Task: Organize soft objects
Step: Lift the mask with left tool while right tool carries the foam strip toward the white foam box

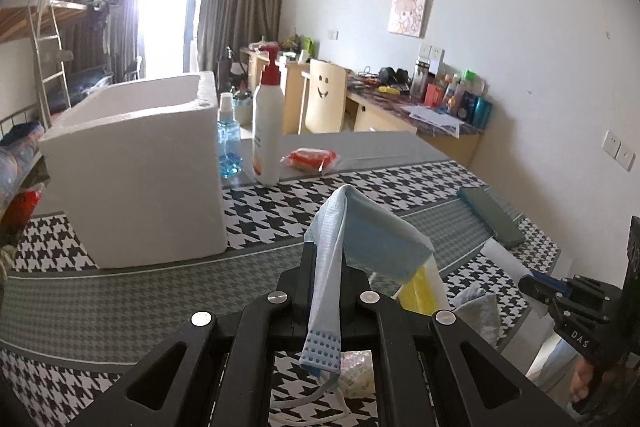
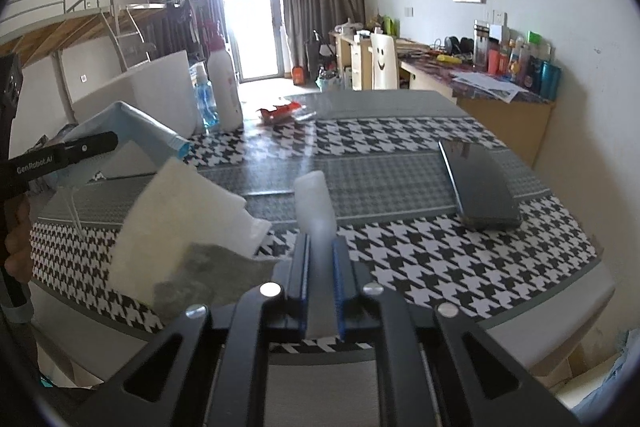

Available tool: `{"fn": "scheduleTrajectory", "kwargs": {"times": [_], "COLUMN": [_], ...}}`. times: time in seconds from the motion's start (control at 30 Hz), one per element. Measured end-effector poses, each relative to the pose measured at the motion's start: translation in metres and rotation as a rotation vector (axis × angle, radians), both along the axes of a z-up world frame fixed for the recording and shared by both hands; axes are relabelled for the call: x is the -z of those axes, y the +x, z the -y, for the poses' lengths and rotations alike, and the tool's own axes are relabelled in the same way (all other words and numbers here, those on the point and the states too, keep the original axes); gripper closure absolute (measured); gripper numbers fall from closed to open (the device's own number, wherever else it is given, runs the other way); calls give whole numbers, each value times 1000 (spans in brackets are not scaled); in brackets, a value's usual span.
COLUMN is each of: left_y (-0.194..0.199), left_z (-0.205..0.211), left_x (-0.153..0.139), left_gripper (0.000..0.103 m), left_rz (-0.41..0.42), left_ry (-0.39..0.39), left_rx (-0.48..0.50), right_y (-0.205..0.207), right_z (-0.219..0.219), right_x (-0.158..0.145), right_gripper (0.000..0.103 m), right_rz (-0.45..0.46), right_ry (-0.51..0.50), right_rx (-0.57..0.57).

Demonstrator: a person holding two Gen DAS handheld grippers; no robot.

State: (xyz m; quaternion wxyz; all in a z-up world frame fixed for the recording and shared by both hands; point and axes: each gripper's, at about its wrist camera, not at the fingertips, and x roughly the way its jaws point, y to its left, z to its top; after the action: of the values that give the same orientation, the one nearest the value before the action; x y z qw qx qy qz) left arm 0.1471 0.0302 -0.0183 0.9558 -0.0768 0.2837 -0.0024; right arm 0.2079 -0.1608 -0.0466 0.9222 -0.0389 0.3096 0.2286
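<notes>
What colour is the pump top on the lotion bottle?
Red pump top; it shows best in the left wrist view.

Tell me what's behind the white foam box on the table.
Right behind the foam box stand a small bottle of blue liquid and a tall white pump bottle with a red top. The box hides part of the blue bottle and anything lower behind it.

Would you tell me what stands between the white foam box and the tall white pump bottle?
A small clear spray bottle of blue liquid stands between the foam box and pump bottle, clearest in the left wrist view.
</notes>
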Motion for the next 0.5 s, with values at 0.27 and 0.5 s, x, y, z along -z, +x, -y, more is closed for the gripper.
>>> {"fn": "scheduleTrajectory", "kwargs": {"times": [0.27,0.5], "left_y": [-19,-31], "left_z": [3,5], "left_x": [-11,-18], "left_gripper": [96,96], "left_rz": [39,71], "left_ry": [6,27], "left_rx": [4,3], "right_y": [-9,-15], "right_z": [-5,-10], "right_x": [-11,-21], "right_gripper": [90,90], "right_rz": [32,63], "right_ry": [16,32], "right_rx": [-23,-42]}}
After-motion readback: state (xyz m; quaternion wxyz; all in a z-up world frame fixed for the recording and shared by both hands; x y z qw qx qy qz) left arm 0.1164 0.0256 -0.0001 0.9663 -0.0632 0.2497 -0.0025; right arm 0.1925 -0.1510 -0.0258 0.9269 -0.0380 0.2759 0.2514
